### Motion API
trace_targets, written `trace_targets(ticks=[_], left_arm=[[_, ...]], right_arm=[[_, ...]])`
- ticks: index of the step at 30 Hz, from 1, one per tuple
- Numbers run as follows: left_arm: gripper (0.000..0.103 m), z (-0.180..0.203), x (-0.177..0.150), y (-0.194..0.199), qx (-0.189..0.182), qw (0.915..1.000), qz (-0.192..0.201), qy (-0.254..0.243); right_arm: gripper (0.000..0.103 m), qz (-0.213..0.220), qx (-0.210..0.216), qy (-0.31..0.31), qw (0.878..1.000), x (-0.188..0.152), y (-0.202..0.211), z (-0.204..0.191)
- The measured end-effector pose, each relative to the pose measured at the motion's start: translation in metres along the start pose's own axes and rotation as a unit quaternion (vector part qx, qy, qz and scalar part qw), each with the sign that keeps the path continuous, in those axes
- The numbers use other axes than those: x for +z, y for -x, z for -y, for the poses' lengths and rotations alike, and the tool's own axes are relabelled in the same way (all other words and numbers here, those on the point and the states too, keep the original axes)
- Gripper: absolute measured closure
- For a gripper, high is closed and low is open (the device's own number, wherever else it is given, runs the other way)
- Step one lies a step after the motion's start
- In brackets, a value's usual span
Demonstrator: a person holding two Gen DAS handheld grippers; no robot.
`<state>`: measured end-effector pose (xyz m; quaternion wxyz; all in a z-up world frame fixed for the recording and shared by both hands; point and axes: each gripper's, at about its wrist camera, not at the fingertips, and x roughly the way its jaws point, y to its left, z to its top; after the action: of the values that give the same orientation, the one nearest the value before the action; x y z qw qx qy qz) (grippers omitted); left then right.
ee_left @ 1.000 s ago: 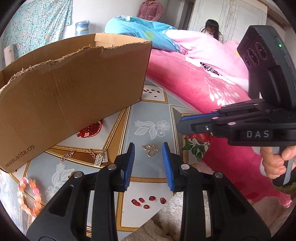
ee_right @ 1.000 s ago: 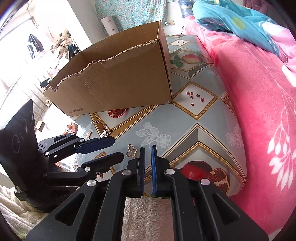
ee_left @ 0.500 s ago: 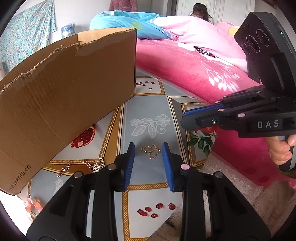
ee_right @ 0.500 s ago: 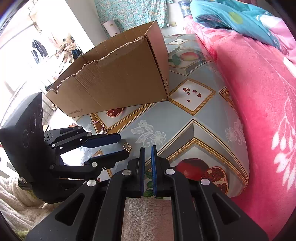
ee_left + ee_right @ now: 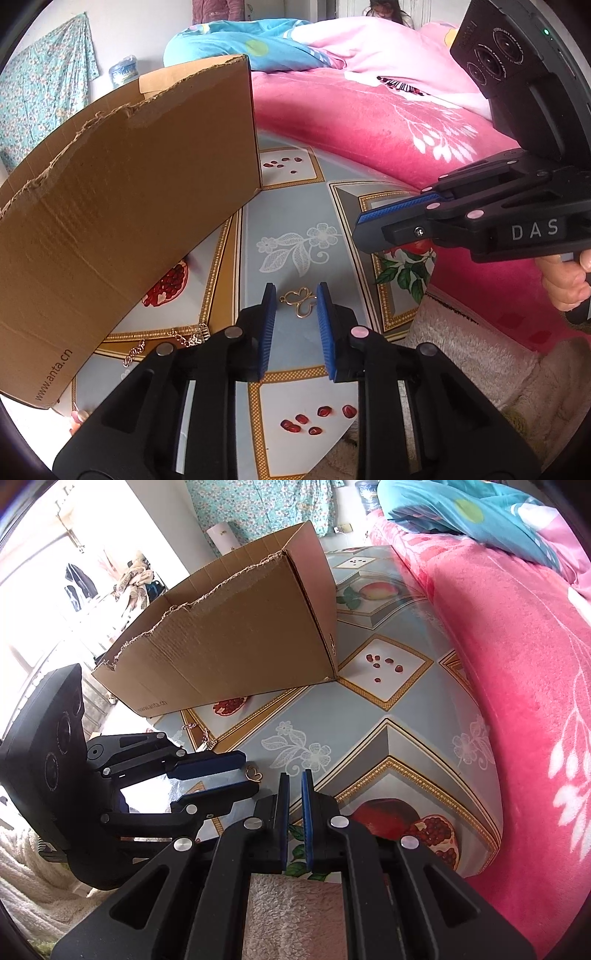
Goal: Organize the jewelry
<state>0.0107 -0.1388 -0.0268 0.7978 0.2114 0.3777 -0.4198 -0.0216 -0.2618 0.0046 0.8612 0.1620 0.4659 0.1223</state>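
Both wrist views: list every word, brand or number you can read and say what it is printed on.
"www.anta.cn": on the side of the cardboard box, near its lower corner, clear in the left wrist view.
"DAS": white letters on the body of the right gripper.
Small lettering on the camera housing above that gripper: too blurred to read.
Nothing else readable.

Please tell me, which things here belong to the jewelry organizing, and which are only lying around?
For the job:
- gold butterfly pendant, between the closing left gripper fingers
- silver chain
- pink bead bracelet, mostly hidden
- cardboard box, probably the container

Just lying about:
- pink blanket
- blue quilt
- fruit-print tablecloth
- right gripper, shut, empty
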Motion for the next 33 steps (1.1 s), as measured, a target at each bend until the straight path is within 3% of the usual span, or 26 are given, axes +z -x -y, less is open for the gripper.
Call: trace_targets(ticks=[5,17,20,28,30,33], left_arm=[[0.084,0.004,0.003,-0.002,0.004,0.9999,-0.012,-0.007],[0.085,0.004,0.003,-0.004,0.014,0.9994,-0.016,0.028],[0.094,0.002,0.003,-0.002,0.009,0.9992,-0.014,0.036],[0.094,0.000,0.001,0.000,-0.010,0.9986,-0.012,0.050],[0.092,0.000,0.000,0.002,-0.018,0.9983,-0.010,0.054],[0.079,0.001,-0.003,0.008,-0.022,0.9981,0.000,0.057]], right_arm=[[0.096,0.002,-0.002,-0.004,1.000,0.001,0.002,0.001],[0.096,0.013,-0.002,-0.008,1.000,0.001,0.007,-0.002],[0.096,0.016,-0.003,-0.008,1.000,0.001,0.009,-0.002],[0.096,0.020,-0.003,-0.005,1.000,0.002,0.012,-0.004],[0.096,0.021,-0.005,-0.005,1.000,0.003,0.013,-0.004],[0.096,0.020,-0.006,-0.006,1.000,0.002,0.013,-0.003]])
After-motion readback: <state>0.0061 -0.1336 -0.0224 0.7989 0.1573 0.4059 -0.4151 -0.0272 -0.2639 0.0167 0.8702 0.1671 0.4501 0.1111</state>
